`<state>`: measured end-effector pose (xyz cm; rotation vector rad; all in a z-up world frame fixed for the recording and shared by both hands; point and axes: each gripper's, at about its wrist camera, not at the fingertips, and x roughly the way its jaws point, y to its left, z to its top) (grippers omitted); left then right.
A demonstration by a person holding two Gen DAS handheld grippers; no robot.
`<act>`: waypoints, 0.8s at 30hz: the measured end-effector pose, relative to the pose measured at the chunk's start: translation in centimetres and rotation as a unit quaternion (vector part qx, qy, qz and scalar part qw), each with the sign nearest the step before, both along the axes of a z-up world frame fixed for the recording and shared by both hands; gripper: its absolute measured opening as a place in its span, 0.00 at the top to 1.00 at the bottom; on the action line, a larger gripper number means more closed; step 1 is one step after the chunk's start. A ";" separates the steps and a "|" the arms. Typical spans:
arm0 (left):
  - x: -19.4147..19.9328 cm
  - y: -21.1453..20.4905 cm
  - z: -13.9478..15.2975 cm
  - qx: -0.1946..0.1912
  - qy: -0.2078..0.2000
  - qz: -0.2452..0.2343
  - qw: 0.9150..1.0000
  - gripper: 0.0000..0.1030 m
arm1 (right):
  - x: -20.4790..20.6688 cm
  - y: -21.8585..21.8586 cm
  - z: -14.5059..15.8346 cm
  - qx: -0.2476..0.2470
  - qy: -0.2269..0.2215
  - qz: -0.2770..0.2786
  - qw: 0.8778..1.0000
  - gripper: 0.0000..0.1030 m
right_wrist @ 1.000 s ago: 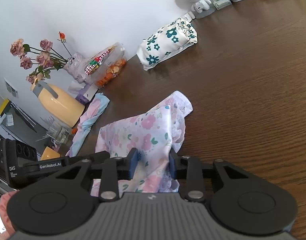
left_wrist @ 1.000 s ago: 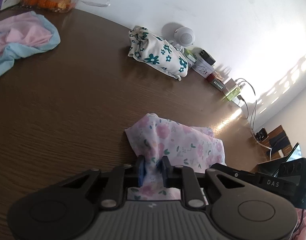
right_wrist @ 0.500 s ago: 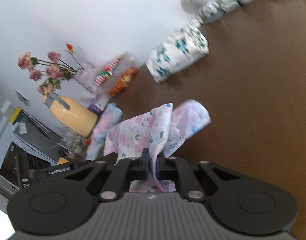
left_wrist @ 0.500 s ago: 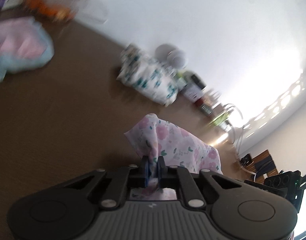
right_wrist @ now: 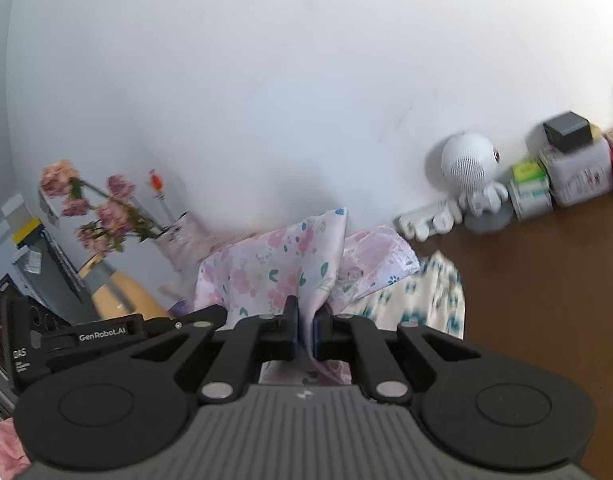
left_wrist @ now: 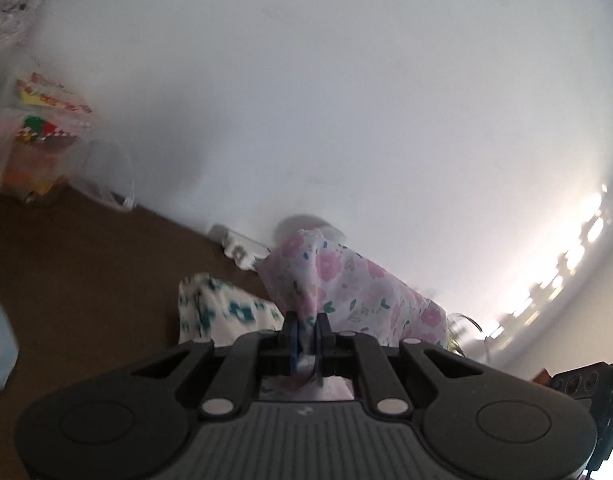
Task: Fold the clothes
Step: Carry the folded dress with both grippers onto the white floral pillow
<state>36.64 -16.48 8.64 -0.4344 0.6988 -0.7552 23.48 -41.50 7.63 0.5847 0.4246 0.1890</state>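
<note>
A white wall [right_wrist: 266, 80] fills most of both wrist views above the brown wooden table [right_wrist: 546, 300], where a white garment with teal flowers [right_wrist: 434, 300] lies folded near the wall. The pink floral garment [right_wrist: 274, 272] hangs lifted off the table between the two grippers — the left gripper [left_wrist: 306, 334] has its fingers pinched tight on one bunched edge of the cloth, and the right gripper [right_wrist: 305, 330] is closed on another edge in the same way. Smaller things line the wall — a yellow jug [right_wrist: 122, 296] beside a vase of pink flowers [right_wrist: 102, 208], a white round-headed gadget [right_wrist: 472, 172], small boxes [right_wrist: 574, 168] and a clear bag of snacks [left_wrist: 34, 136].
</note>
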 end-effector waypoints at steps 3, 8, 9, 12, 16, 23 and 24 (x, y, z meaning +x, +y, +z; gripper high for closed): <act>3.9 -1.4 -1.8 -0.003 0.026 0.010 1.000 0.94 | 4.2 -1.4 -1.0 0.008 0.014 -0.009 1.000 0.94; 9.0 -3.2 -6.1 -0.011 0.077 0.022 0.997 0.94 | 9.5 -3.5 -5.1 0.042 0.047 -0.023 0.998 0.94; 9.3 -3.3 -6.5 -0.012 0.080 0.022 0.996 0.94 | 10.3 -4.0 -6.1 0.049 0.055 -0.027 0.997 0.94; 9.6 -3.4 -7.1 -0.014 0.080 0.022 0.996 0.93 | 11.8 -5.1 -8.9 0.073 0.066 -0.029 0.995 0.94; 10.0 -3.5 -7.9 -0.018 0.080 0.022 0.996 0.93 | 12.2 -5.8 -11.0 0.099 0.062 -0.024 0.993 0.93; 9.7 -3.0 -5.6 0.005 0.021 0.038 0.999 0.71 | 10.6 -6.1 -10.6 0.095 0.024 -0.035 0.995 0.59; 9.3 -2.8 -4.7 0.008 0.002 0.042 0.999 0.68 | 10.0 -6.2 -10.1 0.080 0.015 -0.043 0.996 0.58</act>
